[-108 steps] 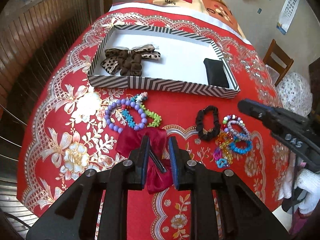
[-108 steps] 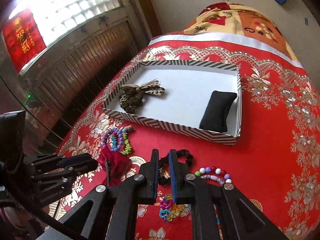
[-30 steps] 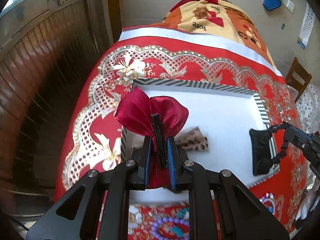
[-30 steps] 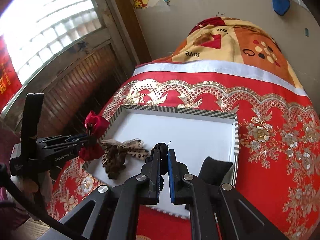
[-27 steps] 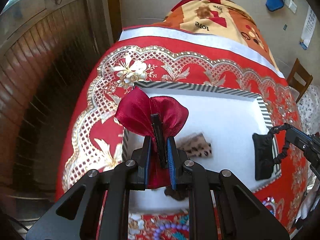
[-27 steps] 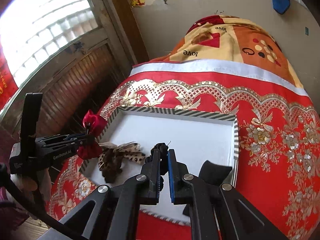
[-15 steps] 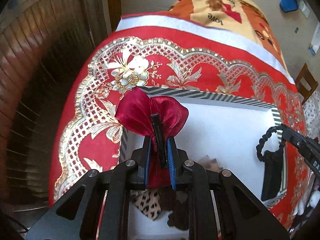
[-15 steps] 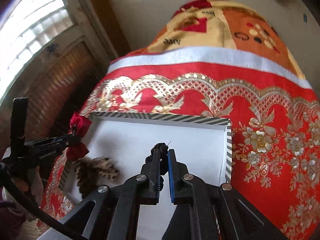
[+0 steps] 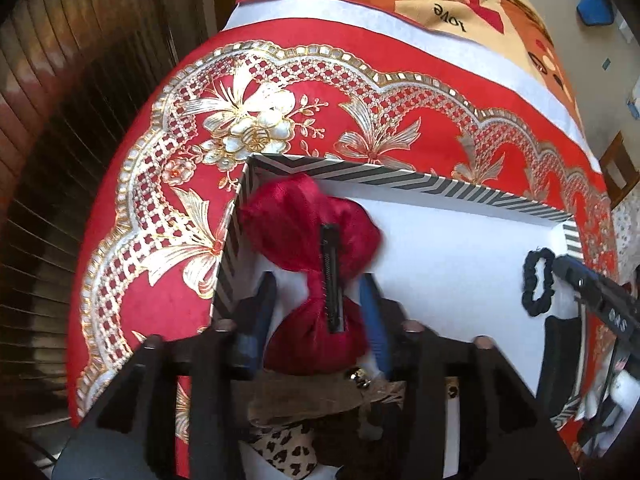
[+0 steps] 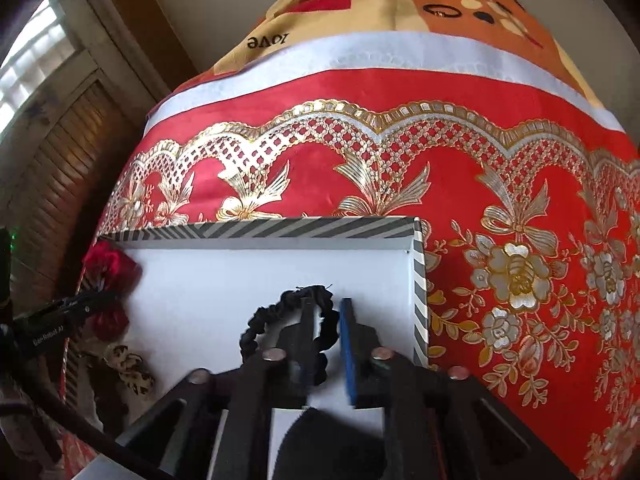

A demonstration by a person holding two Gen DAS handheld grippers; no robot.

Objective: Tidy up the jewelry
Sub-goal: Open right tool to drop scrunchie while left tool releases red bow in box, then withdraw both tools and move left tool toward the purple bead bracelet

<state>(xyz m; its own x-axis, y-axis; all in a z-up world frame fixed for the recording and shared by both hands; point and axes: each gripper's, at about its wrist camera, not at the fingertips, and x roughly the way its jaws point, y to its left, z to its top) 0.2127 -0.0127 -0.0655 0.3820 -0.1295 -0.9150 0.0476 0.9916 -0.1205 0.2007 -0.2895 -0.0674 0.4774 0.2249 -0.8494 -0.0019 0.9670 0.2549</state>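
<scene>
On red-gold tablecloth [image 9: 360, 76], striped tray [image 9: 400, 178], wooden shutters [image 9: 60, 92]

We found the bow [image 9: 310, 240] in the tray's [image 9: 400, 178] far left corner. The scrunchie [image 10: 288, 312] lay near its right wall, the tray on the tablecloth [image 9: 280, 80].

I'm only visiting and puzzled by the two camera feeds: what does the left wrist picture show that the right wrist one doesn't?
Only the left view shows the black clip on the red bow, lying between the open left gripper, and a wooden chair. Only the right view shows a bright window and the right gripper, open around part of the black scrunchie. Both show the striped box, the bow, the scrunchie, the leopard bow and the red cloth.
</scene>
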